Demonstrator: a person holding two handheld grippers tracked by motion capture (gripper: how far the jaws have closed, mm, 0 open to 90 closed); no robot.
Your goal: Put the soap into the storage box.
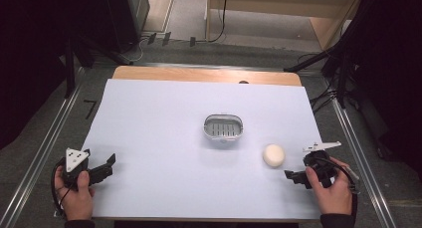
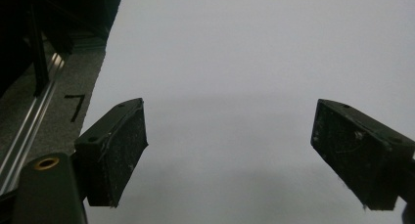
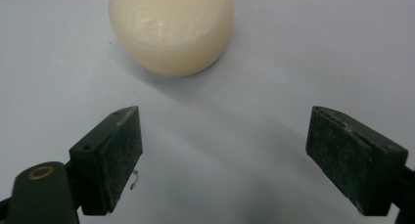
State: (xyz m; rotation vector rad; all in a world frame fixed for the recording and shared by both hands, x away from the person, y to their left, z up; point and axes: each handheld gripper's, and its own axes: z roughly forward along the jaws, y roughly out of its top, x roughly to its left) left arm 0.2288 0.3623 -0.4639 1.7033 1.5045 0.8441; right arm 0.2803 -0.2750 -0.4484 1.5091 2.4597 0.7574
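Note:
A cream, rounded bar of soap (image 1: 273, 155) lies on the white table sheet (image 1: 159, 138), right of centre. A grey oval soap dish (image 1: 224, 128) with a slotted bottom stands further back, left of the soap, with nothing in it. My right gripper (image 1: 291, 177) rests near the front right edge, just right of and nearer than the soap. In the right gripper view the soap (image 3: 171, 28) lies ahead of the open jaws (image 3: 222, 160), apart from them. My left gripper (image 1: 108, 167) sits at the front left, open over bare sheet (image 2: 227, 155).
The table's wooden far edge (image 1: 206, 74) shows beyond the sheet. Metal rails (image 1: 47, 143) run along both sides on the floor. Dark stands and cables (image 1: 333, 83) crowd the far right. A black mark (image 2: 74, 106) is on the floor to the left.

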